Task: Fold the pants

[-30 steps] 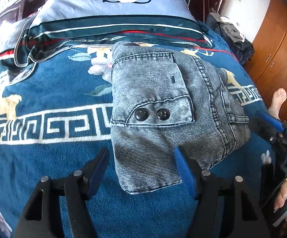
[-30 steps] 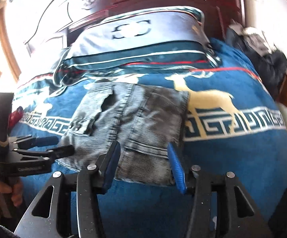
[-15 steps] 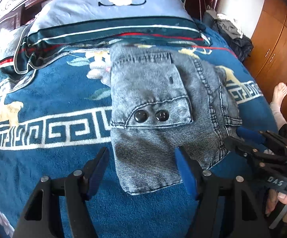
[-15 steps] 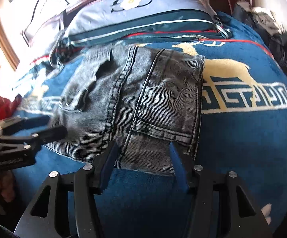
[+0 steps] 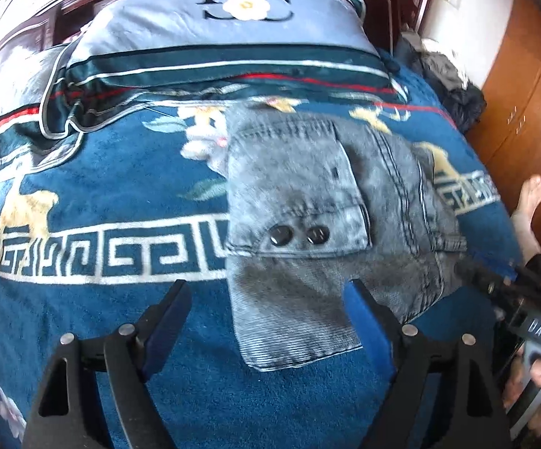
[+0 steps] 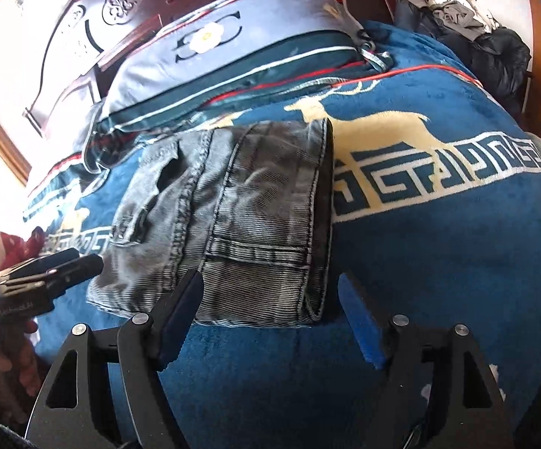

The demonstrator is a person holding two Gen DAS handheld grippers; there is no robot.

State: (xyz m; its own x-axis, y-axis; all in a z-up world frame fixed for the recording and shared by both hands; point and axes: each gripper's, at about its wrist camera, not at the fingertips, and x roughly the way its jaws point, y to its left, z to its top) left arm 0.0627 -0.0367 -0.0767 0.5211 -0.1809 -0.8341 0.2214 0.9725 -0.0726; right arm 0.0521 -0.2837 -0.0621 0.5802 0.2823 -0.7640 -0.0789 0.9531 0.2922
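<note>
- Bedroom setting: a bed (image 5: 83,336) under a blue patterned blanket is carrying the work, with a pillow (image 5: 214,37) at the headboard end, a wooden wardrobe (image 5: 524,93) to the right and a heap of dark clothes (image 6: 494,48) lying at the far right corner.
- Pants (image 5: 307,224), grey denim, are lying mid-bed as a compact folded bundle, a two-button pocket flap facing up.
- Left hand-held gripper (image 5: 266,321) is hovering over the near left part of the bundle with its jaws standing wide apart, gripping nothing.
- Right hand-held gripper (image 6: 270,318) is hovering at the near right corner, jaws likewise wide and empty.
- Judgement: the fold is looking close to finished; tidying or a last fold appears to be what is left.
- Risk: stiff denim layers are looking thick at the right edge, so a pinch catching only the top layer could be peeling the stack open.
- Risk: the plush blanket could be getting nipped along with the cloth, dragging the bundle askew.
- Risk: both tools are sitting close at the near hem and could be knocking together.
- Room: open blanket is lying on both sides and in front of the bundle; the far edge is nearing the pillow, leaving little room there.
</note>
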